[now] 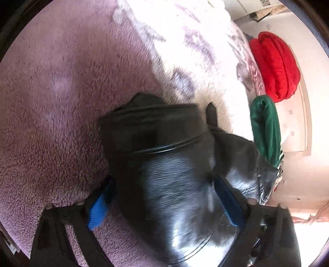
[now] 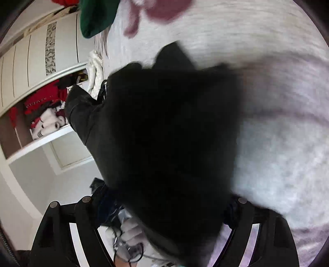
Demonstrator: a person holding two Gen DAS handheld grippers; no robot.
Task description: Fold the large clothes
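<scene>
A black leather jacket [image 1: 170,164] lies bunched on a pink fleece blanket [image 1: 61,92] on the bed. My left gripper [image 1: 164,193] has its blue-padded fingers [image 1: 98,205] on both sides of a thick fold of the jacket and is shut on it. In the right wrist view the same black jacket [image 2: 164,127] fills the middle and hangs between my right gripper's [image 2: 164,205] black fingers, which are shut on it. The fingertips are hidden by the cloth.
A folded red garment [image 1: 275,65] and a folded green garment [image 1: 265,127] lie at the bed's right edge. An open wardrobe [image 2: 41,106] with red clothes stands beyond the bed. The green garment also shows in the right wrist view [image 2: 96,16].
</scene>
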